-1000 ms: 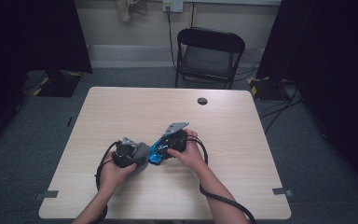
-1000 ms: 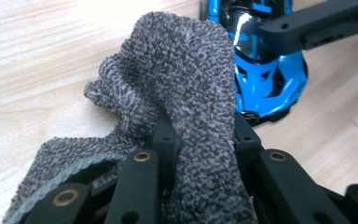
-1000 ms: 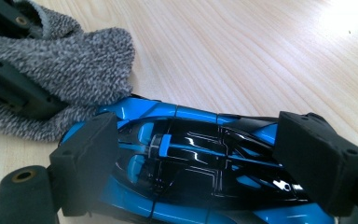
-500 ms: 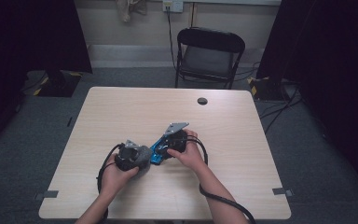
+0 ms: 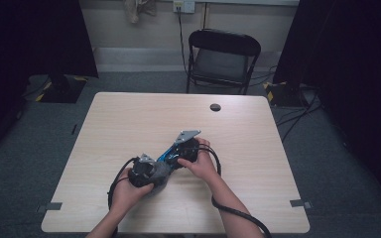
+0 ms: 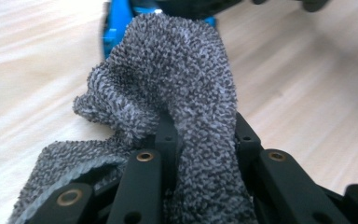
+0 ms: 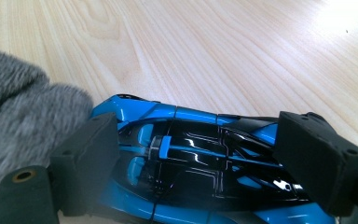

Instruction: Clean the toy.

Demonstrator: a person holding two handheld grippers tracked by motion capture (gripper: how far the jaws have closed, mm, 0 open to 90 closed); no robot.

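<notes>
- Left gripper (image 6: 200,140): jaws clamped on a grey terry cloth (image 6: 186,88), bunched and rising between them.
- Right gripper (image 7: 214,163): jaws closed against both sides of a blue-and-black toy car (image 7: 200,154) (glossy bodywork).
- Cloth touched the car's end at 9 o'clock in the right gripper view.
- Both sat low-centre on the wooden table (image 5: 129,119); black folding chair (image 5: 223,59) at 12 o'clock.

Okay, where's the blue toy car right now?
The blue toy car sits between the right gripper jaws, near the table middle, with the grey cloth in the left gripper against it.
</notes>
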